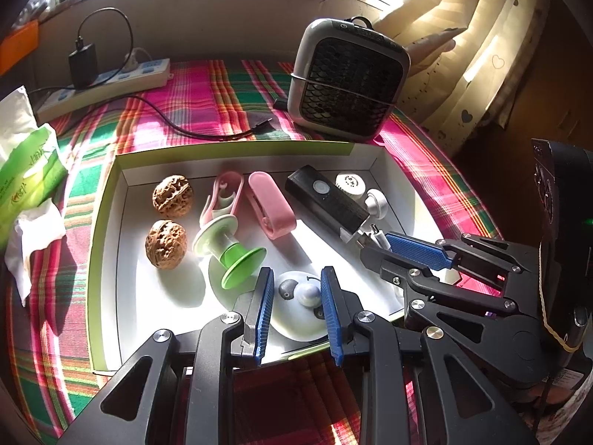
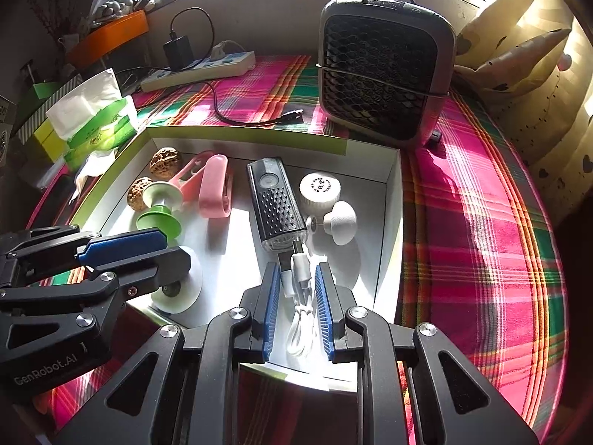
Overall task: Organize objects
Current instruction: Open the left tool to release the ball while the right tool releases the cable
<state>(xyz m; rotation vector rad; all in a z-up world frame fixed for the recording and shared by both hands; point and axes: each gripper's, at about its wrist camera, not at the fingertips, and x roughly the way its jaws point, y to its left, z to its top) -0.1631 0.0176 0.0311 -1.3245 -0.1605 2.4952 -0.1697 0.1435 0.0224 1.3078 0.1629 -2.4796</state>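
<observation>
A shallow white box with a green rim (image 1: 237, 148) (image 2: 244, 137) holds two walnuts (image 1: 173, 196) (image 1: 165, 244), a pink clip (image 1: 270, 209), a green-and-white spool (image 1: 231, 250), a black flashlight (image 1: 328, 202) (image 2: 276, 205), a white round cap (image 2: 320, 188) and a white knob (image 2: 339, 222). My left gripper (image 1: 296, 285) is open above a white panda-face disc (image 1: 296, 311) at the box's near edge. My right gripper (image 2: 296, 278) is open around a coiled white cable (image 2: 300, 319) whose plug sits at the flashlight's end.
A grey desk fan (image 1: 350, 81) (image 2: 385, 70) stands behind the box on the plaid cloth. A power strip with black charger (image 1: 107, 81) and a loose black cable (image 1: 207, 129) lie at the back left. A tissue pack (image 1: 29, 174) lies to the left.
</observation>
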